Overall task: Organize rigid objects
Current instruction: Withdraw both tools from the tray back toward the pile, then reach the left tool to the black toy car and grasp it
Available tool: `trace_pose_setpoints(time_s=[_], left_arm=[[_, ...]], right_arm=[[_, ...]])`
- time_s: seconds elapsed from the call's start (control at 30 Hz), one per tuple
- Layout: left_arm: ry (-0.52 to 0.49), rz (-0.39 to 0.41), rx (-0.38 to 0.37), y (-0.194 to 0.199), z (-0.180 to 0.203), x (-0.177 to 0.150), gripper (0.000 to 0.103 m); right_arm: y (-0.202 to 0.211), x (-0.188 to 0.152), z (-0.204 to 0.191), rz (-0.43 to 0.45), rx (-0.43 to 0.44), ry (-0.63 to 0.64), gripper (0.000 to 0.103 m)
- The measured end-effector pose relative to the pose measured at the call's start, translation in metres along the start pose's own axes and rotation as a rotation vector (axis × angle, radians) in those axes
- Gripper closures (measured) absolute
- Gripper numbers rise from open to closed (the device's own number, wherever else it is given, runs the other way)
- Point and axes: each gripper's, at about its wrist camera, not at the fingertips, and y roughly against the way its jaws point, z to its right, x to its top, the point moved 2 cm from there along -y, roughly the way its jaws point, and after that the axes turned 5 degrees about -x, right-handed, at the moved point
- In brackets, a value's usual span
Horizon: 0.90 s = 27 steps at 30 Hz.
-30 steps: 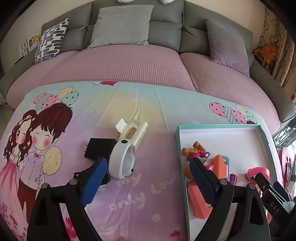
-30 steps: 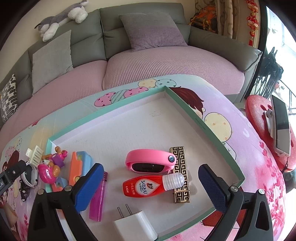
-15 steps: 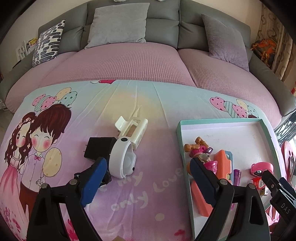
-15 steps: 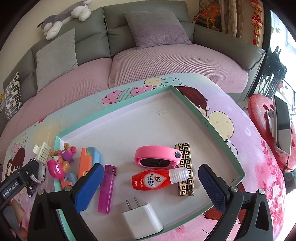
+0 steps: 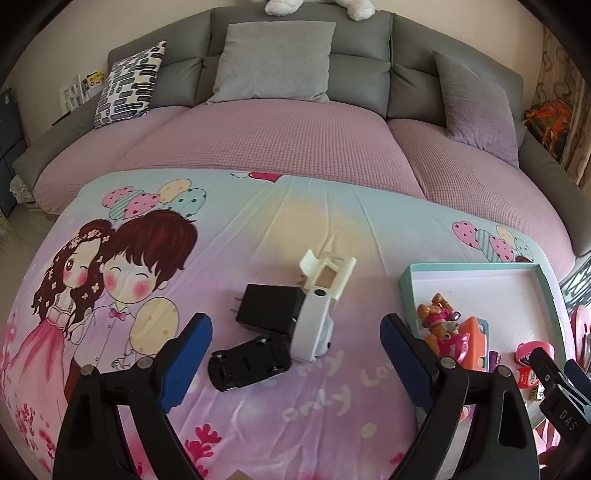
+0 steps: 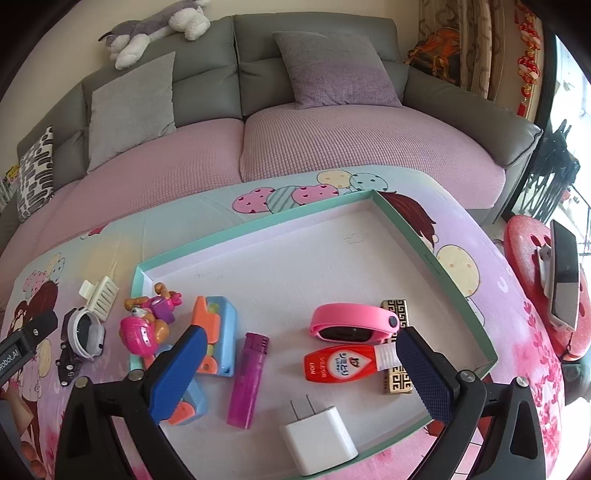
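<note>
In the left wrist view my left gripper (image 5: 295,356) is open and empty above the cartoon-print cloth. Just beyond it lie a black toy car (image 5: 251,360), a black charger (image 5: 267,306), a white watch band (image 5: 312,328) and a cream hair clip (image 5: 327,273), bunched together. My right gripper (image 6: 303,360) is open over the teal-rimmed tray (image 6: 255,225), holding nothing. The tray holds a pink band (image 6: 351,325), a red bottle (image 6: 338,363), a gold patterned case (image 6: 397,380), a purple lighter (image 6: 247,380), a white charger (image 6: 319,441), orange-and-blue toys (image 6: 216,330) and a pup figure (image 6: 144,326).
A grey sofa with pink covers and cushions (image 5: 273,61) curves behind the cloth. A plush dog (image 6: 155,27) lies on its back. At the far right a red stool (image 6: 532,266) carries a phone (image 6: 563,273). The cloth's left half shows only the printed couple (image 5: 110,273).
Both grippers have shifted left, so the objects sit further right in each view. The black toy car, hidden behind my left finger before, now shows. Both grippers stay open.
</note>
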Motion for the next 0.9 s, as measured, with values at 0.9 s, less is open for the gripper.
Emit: trace_pose_setpoints(time_s=[0.9], left_arm=[[0.238,-0.017,0.147,0.014,-0.139,-0.023,0.01]], right_arm=[[0.013,-0.03,-0.157,0.033,0.282,0.227,0.0]])
